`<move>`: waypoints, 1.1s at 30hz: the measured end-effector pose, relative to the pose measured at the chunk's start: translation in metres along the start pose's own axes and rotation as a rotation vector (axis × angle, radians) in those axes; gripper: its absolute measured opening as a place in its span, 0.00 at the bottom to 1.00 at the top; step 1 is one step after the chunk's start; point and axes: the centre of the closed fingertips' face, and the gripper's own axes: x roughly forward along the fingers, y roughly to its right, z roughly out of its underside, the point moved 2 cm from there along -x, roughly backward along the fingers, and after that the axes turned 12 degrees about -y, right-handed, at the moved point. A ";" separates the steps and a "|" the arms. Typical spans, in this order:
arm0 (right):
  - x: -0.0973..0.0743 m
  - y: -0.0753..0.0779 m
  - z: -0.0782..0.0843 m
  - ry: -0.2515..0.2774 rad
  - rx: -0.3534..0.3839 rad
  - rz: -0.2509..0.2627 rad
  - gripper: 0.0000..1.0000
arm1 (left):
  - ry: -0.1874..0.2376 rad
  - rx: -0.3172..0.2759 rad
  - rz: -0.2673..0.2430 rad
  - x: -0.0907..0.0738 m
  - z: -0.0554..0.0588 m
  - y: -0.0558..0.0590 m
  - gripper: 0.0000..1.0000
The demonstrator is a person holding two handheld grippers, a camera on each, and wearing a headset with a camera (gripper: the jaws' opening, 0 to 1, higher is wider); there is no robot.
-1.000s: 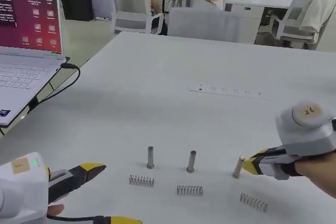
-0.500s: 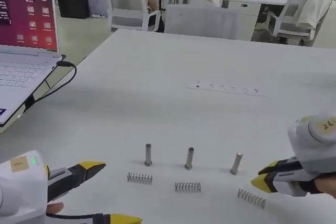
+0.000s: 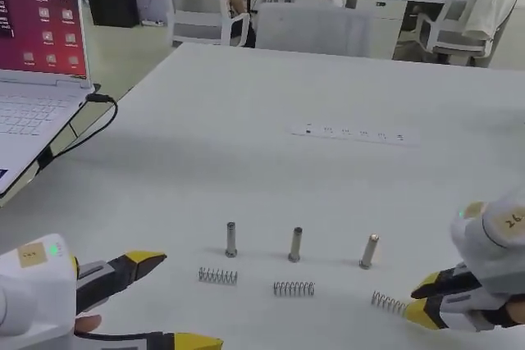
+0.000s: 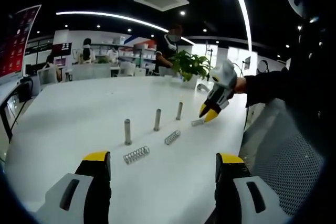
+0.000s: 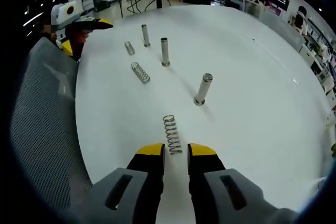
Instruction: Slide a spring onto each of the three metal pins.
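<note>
Right gripper [image 3: 420, 301] has pulled back from the right pin [image 3: 369, 251] and come down to the right spring [image 3: 387, 302], which lies flat on the table [image 3: 246, 120] just in front of that pin. Our tongs on that side are parted narrowly. In the right gripper view the spring's near end sits between the tips, not pinched as far as we can tell. Left gripper [image 3: 176, 301] hangs wide apart, holding nothing, off to the side of the left pin [image 3: 231, 239]. Middle pin [image 3: 295, 244] and both outer pins stand upright and bare. Left spring [image 3: 217, 275] and middle spring [image 3: 294, 288] each lie just in front of their pin.

Step in hand, we judge: grab the right spring. To do it well we'd close softly on the last few coils, leaving the far end free. Then lift, tip it upright, line the bore over the pin top and lower. It's light and could roll or pop out if nipped at the very tip.
</note>
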 end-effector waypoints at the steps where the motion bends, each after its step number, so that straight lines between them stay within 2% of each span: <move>1: 0.001 0.000 0.001 -0.006 -0.005 -0.001 0.15 | -0.001 -0.001 0.000 0.000 0.000 0.000 0.79; 5: 0.006 -0.001 0.004 -0.027 -0.032 0.002 0.15 | -0.003 -0.004 -0.002 0.000 0.001 0.000 0.78; 17: 0.011 -0.002 0.003 -0.044 -0.090 0.004 0.12 | -0.009 -0.007 -0.002 0.001 0.003 0.000 0.78; 27: 0.011 -0.005 0.003 -0.045 -0.082 -0.012 0.08 | -0.012 -0.001 0.005 0.001 0.001 0.003 0.76; 33: 0.006 -0.008 -0.003 -0.023 -0.080 -0.016 0.08 | -0.012 0.010 0.015 0.001 -0.001 0.006 0.75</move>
